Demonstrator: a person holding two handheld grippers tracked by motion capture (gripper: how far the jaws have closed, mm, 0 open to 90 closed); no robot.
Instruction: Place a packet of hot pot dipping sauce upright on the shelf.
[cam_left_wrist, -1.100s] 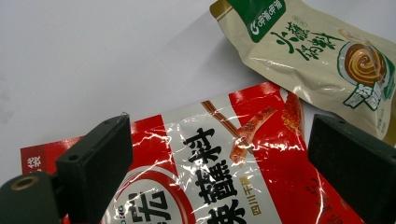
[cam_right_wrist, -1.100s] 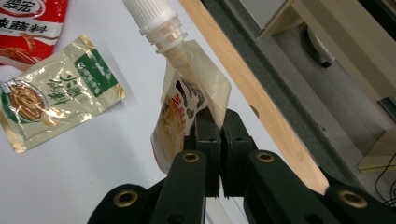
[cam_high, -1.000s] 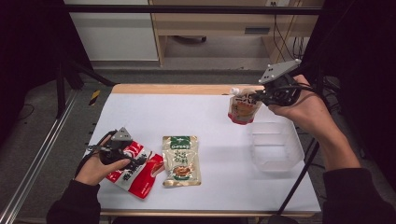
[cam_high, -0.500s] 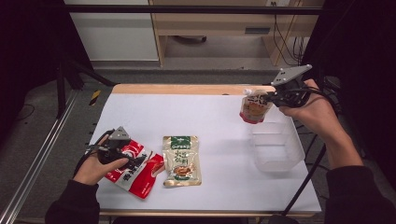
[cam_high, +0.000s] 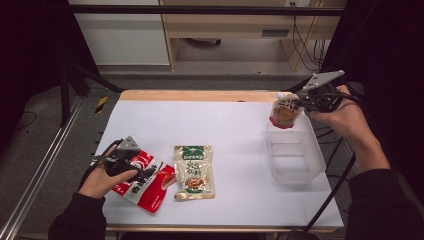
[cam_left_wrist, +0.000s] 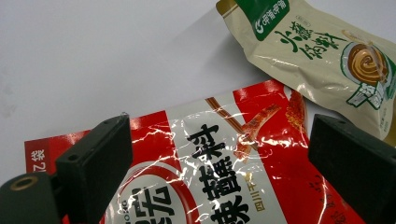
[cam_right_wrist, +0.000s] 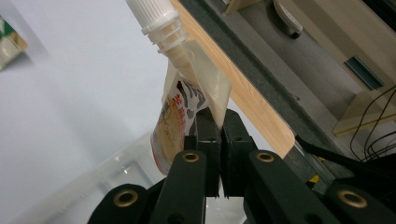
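Note:
My right gripper (cam_high: 299, 103) (cam_right_wrist: 215, 125) is shut on a spouted pouch (cam_high: 285, 111) (cam_right_wrist: 182, 109) with a white cap, holding it in the air over the far end of a clear plastic bin (cam_high: 295, 152) (cam_right_wrist: 88, 191) at the table's right. My left gripper (cam_high: 145, 172) (cam_left_wrist: 219, 163) rests open over a red sauce packet (cam_high: 145, 182) (cam_left_wrist: 219, 168) at the front left, its jaws straddling the packet without pressing it. A beige and green packet (cam_high: 193, 171) (cam_left_wrist: 322, 60) lies flat just right of the red one.
The white table top (cam_high: 210, 125) has a wooden far edge (cam_high: 200, 95) (cam_right_wrist: 252, 98). Beyond it stand a cabinet and cables on the floor. A black cable hangs from the right gripper past the table's right edge.
The right hand has carried the pouch rightward and down, from over the table's far edge to above the clear bin. The left hand has stayed on the red packet.

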